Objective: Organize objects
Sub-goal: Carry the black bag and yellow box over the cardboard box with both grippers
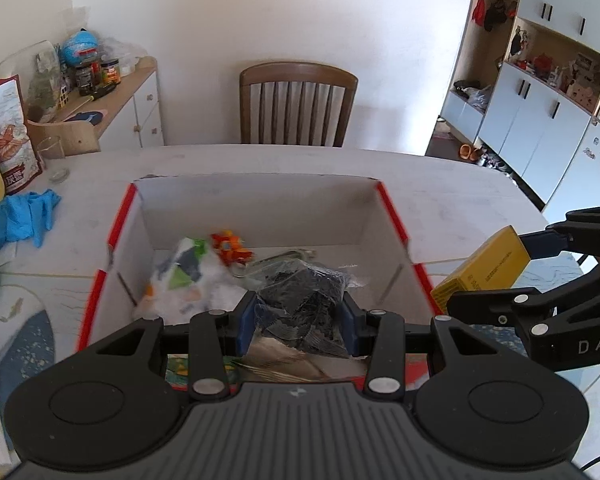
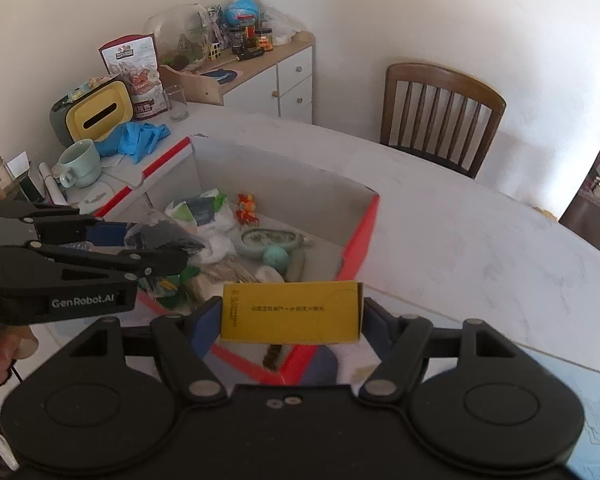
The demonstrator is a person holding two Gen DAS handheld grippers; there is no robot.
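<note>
A white cardboard box with red edges (image 1: 256, 204) (image 2: 360, 224) stands open on the table. Inside lie a patterned white bag (image 1: 188, 272), an orange toy (image 1: 230, 248) (image 2: 247, 208), a pale green case and a teal ball (image 2: 276, 258). My left gripper (image 1: 298, 320) (image 2: 140, 238) is shut on a clear bag of black pieces (image 1: 304, 300) and holds it over the box's near side. My right gripper (image 2: 291, 316) (image 1: 540, 240) is shut on a yellow carton (image 2: 290, 312) (image 1: 484, 268), held above the box's right corner.
A blue glove (image 1: 28, 216), a drinking glass (image 1: 54, 158), a red snack bag (image 1: 4, 128), a yellow tissue box (image 2: 98, 114) and a green mug (image 2: 78, 162) crowd the table's left. A wooden chair (image 1: 298, 104) stands behind. A sideboard (image 2: 268, 72) is far left.
</note>
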